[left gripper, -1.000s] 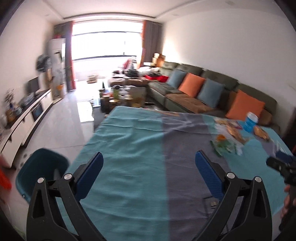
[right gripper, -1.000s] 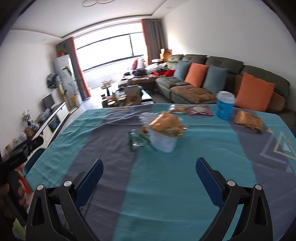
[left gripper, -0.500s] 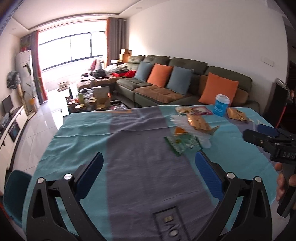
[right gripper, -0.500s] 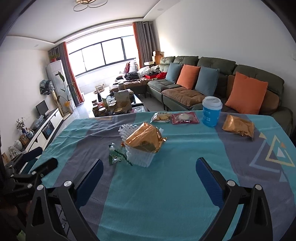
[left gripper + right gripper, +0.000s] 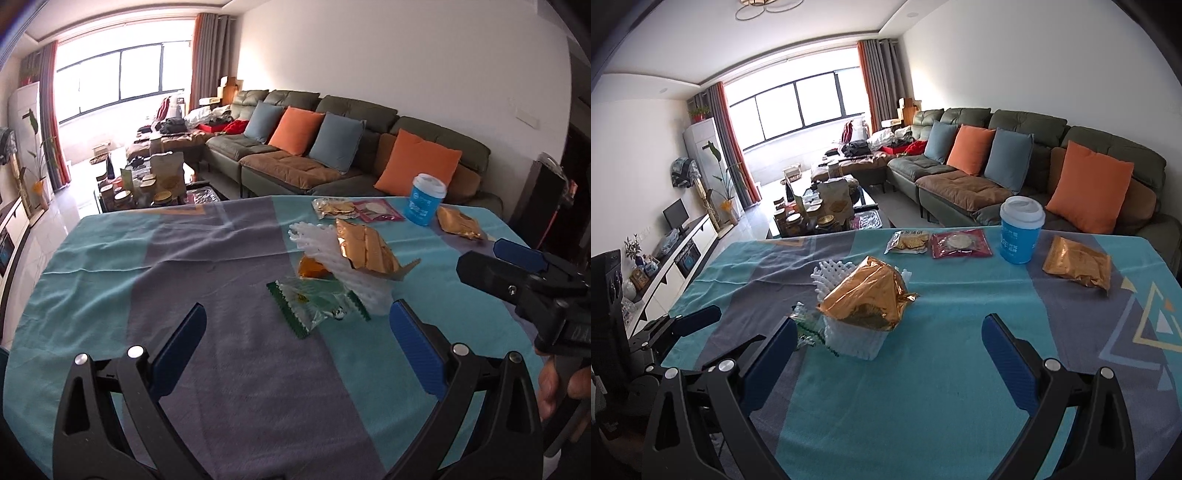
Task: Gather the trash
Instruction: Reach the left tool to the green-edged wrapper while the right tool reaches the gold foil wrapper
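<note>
On the teal and grey tablecloth (image 5: pixel 229 350) lies a pile of trash: a gold foil wrapper (image 5: pixel 866 297) on white foam netting (image 5: pixel 851 341), with a clear green-edged wrapper (image 5: pixel 316 302) beside it. My left gripper (image 5: pixel 295 341) hangs open just short of the green-edged wrapper, holding nothing. My right gripper (image 5: pixel 888 352) is open too, empty, with the foam netting and gold wrapper ahead between its fingers. Each gripper shows at the edge of the other's view: the right gripper (image 5: pixel 517 273) and the left gripper (image 5: pixel 679 325).
Toward the table's far edge sit a biscuit pack (image 5: pixel 908 242), a red packet (image 5: pixel 960 243), a blue cup with white lid (image 5: pixel 1019 229) and a gold bag (image 5: pixel 1078 266). Behind is a green sofa (image 5: pixel 1034 158) with cushions. A coffee table (image 5: pixel 820 218) stands further off.
The left gripper swung right from the bin side of the table and now faces the trash pile. The right gripper came closer to the pile. Both stayed open.
</note>
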`<state>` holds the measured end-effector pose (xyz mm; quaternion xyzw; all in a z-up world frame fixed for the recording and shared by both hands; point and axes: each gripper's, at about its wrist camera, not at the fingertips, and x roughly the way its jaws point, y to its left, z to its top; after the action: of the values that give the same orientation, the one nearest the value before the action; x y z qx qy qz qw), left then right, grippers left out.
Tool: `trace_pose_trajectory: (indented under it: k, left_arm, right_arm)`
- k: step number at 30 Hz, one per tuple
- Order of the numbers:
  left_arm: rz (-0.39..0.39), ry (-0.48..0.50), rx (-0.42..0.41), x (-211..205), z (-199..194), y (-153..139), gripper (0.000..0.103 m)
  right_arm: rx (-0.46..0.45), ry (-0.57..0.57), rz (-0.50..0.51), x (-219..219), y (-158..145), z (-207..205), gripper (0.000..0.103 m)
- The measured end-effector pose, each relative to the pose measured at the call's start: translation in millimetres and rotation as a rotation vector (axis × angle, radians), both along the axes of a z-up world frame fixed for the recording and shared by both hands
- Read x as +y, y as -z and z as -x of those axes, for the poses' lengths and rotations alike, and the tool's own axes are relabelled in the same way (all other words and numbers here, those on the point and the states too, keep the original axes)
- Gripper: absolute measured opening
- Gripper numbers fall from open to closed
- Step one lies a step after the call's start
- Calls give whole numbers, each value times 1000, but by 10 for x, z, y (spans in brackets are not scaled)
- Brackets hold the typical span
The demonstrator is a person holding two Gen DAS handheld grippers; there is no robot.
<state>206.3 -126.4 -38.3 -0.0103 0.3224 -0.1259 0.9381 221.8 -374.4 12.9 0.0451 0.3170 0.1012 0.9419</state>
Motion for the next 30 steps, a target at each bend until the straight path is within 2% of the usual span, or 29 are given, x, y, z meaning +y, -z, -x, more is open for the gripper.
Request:
trace_pose_trajectory:
  k: [4, 6, 9, 13, 19, 25, 27, 29, 30]
  left_arm:
    - [31, -20, 44, 12, -122, 68, 97]
    - [48, -22, 75, 13, -189, 126, 90]
    - [65, -38, 111, 10, -273, 212, 82]
    - [103, -39, 153, 12, -351, 297, 81]
    - [131, -37, 174, -9, -427, 339, 79]
    - [171, -45, 219, 40, -530, 402, 67]
    - [175, -41, 216, 40, -536, 401, 67]
    - [214, -21, 227, 49, -515, 357, 66]
    - [191, -19, 195, 30, -480, 308, 71]
  right_arm:
    - [24, -44, 8, 55, 71, -155, 96]
    - [44, -66, 11, 78, 124, -217, 88]
    - [73, -81, 3, 84, 198, -308, 83]
    - [91, -104, -26, 102, 246, -396, 83]
    - [102, -121, -59, 154, 290, -543, 82]
    - [104, -131, -62, 201, 300, -623, 82]
    - [102, -130, -64, 196, 298, -623, 82]
    - [100, -129, -75, 184, 293, -631, 82]
    - [99, -126, -83, 168, 287, -631, 82]
